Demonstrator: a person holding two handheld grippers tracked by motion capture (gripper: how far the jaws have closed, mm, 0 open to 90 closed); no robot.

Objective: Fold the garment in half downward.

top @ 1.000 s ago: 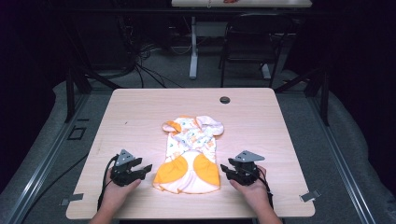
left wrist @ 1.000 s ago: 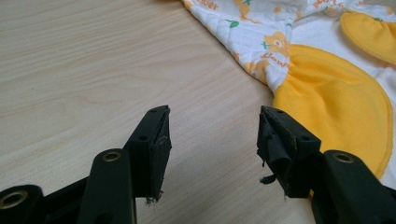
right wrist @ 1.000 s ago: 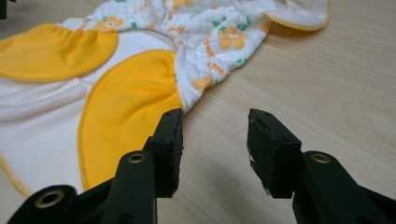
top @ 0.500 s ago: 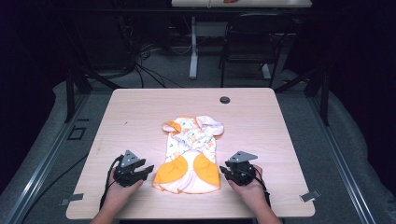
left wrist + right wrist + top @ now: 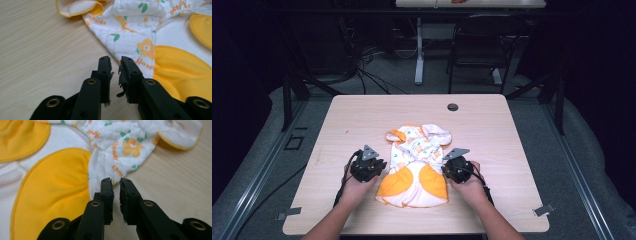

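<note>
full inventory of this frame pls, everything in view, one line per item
baby garment: 1, white with flower print and orange-yellow patches, flat on the near middle of the table, between the two grippers
table: 1, light wood, centre of the high view
round hole: 1, dark, in the table top near its far edge
chair: 1, black, on the floor beyond the table
second table: 1, light top, at the far edge of the high view, partly cut off
cables: several, black, on the floor beyond the table
left gripper: 1, black, at the garment's left edge, jaws a narrow gap apart, holding nothing
right gripper: 1, black, at the garment's right edge, jaws likewise
hands: 2, one on each gripper
</note>
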